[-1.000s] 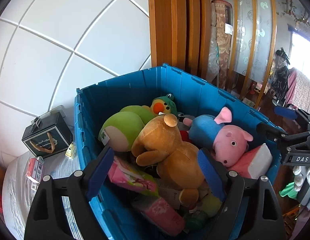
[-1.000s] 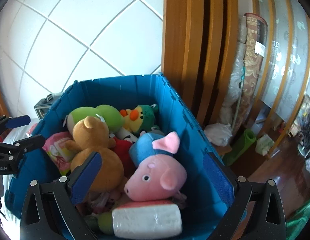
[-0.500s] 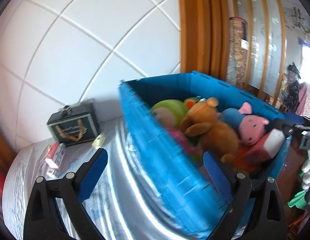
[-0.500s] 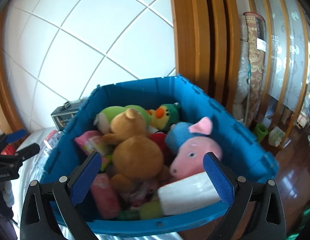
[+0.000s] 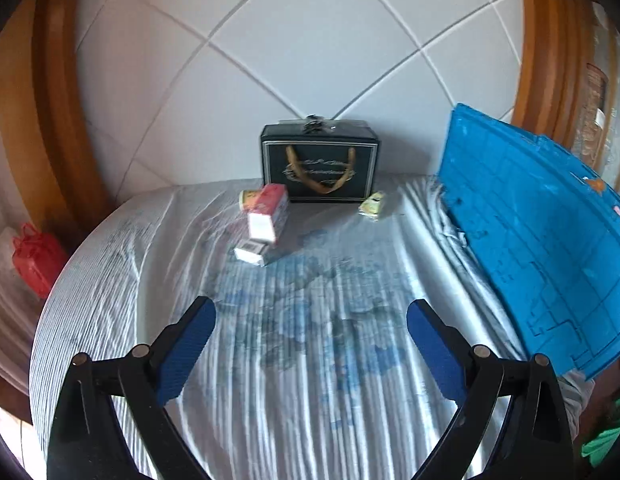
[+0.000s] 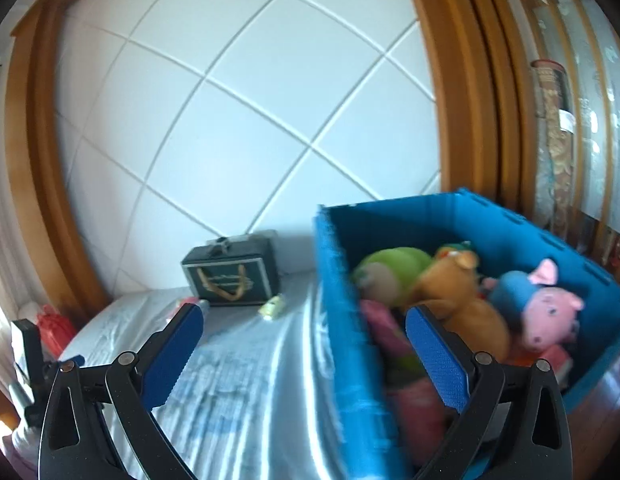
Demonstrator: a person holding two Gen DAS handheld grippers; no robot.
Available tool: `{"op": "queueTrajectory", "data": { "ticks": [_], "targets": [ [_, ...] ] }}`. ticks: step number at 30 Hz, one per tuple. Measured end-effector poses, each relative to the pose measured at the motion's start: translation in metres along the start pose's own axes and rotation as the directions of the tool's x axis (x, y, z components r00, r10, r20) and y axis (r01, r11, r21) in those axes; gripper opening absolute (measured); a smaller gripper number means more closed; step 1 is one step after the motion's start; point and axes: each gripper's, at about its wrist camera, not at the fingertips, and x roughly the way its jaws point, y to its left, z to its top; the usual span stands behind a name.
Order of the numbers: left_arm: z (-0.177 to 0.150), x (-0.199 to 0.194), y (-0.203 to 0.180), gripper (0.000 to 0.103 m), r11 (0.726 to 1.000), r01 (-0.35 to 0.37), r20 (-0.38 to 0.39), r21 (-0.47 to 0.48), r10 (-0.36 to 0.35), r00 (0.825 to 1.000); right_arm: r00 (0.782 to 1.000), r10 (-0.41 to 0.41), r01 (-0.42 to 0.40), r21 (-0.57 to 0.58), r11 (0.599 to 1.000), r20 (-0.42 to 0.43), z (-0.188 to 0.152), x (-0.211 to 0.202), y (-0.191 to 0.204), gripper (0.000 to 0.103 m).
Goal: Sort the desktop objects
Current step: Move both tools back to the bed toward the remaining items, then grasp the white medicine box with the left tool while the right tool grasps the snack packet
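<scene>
plush toys (image 6: 461, 292) fill ribbed blue crate (image 6: 337, 320); both hand-held grippers (image 5: 310, 332) (image 6: 302, 340) spread, empty.

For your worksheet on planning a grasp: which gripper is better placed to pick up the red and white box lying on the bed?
Left. The left gripper is open and faces the red and white box directly. The right gripper straddles the blue crate wall.
</scene>
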Motion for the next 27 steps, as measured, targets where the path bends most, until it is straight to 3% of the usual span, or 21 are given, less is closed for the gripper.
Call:
{"op": "queueTrajectory", "data": {
  "ticks": [6,14,22,27],
  "targets": [
    [-0.007,0.027,0.077,0.098,0.994,-0.035,-0.027,-0.102,0.033,0.999,0.996,0.034,-0.037,-0.041,0.998,-0.087,-0.008,0.052,0.066,0.103],
    [-0.011,0.099,0.115,0.098,0.978,-0.104,-0.12,-0.181,0.083,0.989,0.978,0.022,-0.04,-0.086,0.996,-0.209,-0.022,0.145,0.089,0.103],
    [-0.007,0.217,0.106,0.098,0.968,-0.135,-0.264,-0.21,0.076,0.961,0.916,0.014,-0.052,-0.085,0.995,-0.402,-0.067,0.278,0.068,0.103],
    [0.013,0.286,0.088,0.098,0.976,-0.133,-0.276,-0.174,0.081,0.958,0.867,0.017,-0.038,-0.032,0.999,-0.499,-0.1,0.366,0.048,0.103]
  ]
}}
